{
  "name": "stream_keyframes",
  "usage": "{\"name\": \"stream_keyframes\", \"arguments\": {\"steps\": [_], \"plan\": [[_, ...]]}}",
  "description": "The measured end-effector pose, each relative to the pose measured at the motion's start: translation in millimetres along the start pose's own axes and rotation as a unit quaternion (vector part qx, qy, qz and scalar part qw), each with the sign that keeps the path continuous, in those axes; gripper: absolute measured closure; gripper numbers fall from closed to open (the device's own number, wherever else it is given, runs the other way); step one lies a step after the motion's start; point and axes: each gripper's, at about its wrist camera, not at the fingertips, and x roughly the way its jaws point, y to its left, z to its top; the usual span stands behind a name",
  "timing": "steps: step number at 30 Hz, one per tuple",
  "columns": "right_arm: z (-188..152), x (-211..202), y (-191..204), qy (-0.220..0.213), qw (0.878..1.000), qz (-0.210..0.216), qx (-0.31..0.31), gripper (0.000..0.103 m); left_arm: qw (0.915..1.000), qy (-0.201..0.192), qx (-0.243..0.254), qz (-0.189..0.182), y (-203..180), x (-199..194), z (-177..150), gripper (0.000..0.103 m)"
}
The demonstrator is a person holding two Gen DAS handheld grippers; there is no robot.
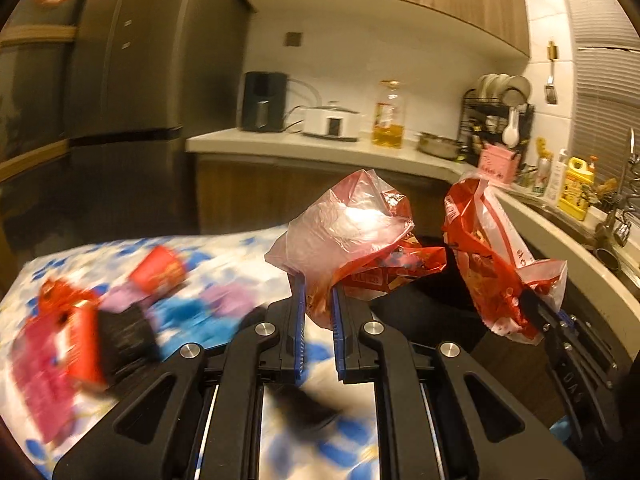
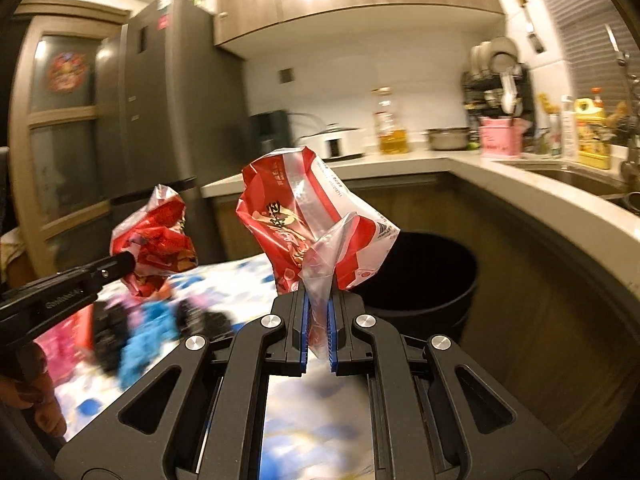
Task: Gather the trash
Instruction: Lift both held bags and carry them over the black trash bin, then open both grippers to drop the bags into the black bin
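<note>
Both tools are loaded: the left tool (image 1: 318, 312) pinches a crumpled red wrapper (image 1: 352, 236), the right tool (image 2: 318, 320) clamps a red-and-white packet (image 2: 304, 220), both held above the desk (image 2: 240, 280). Carry step, I'd say; next, swing them over the black bin (image 2: 420, 276) and release.
</note>
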Motion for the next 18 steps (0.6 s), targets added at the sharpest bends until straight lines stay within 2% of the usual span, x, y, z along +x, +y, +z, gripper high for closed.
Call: {"name": "stream_keyframes", "arguments": {"steps": [8, 14, 18], "plan": [[12.8, 34.0, -62.6, -0.003, 0.998, -0.059, 0.029, 0.095, 0.9994, 0.001, 0.013, -0.032, -61.0, 53.3, 11.8, 0.091], [19.3, 61.6, -84.1, 0.004, 0.997, -0.063, 0.038, 0.095, 0.9989, 0.019, 0.011, -0.041, -82.6, 95.4, 12.6, 0.089], [19.8, 71.9, -89.7, 0.010, 0.997, -0.060, 0.038, 0.094, 0.9986, 0.026, 0.009, -0.046, -90.8, 109.4, 11.4, 0.088]]}}
